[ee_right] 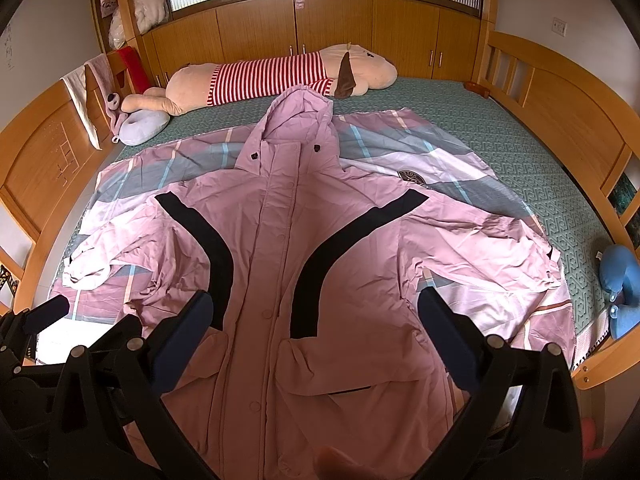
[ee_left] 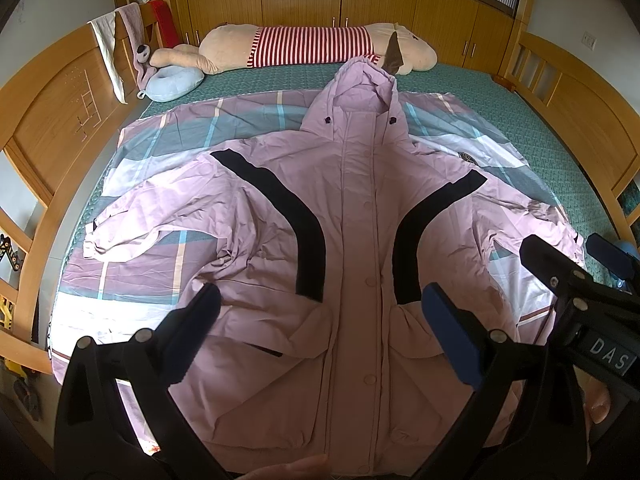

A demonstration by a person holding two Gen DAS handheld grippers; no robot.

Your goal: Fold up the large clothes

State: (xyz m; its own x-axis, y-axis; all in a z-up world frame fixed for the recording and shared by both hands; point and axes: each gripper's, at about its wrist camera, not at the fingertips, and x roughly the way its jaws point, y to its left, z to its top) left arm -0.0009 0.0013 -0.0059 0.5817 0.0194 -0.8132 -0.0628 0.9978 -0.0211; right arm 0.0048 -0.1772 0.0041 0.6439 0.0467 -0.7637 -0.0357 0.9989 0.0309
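Left wrist: one jacket [ee_left: 352, 264], two sleeves

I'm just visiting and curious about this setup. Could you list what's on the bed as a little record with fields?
garment: pink hooded jacket, front up, sleeves spread, buttoned
under it: plaid sheet on the green mattress
behind it: striped plush toy by the headboard cabinets
left claw: open, above the jacket, holding nothing
right claw: open, above the jacket, holding nothing
folding: not yet begun
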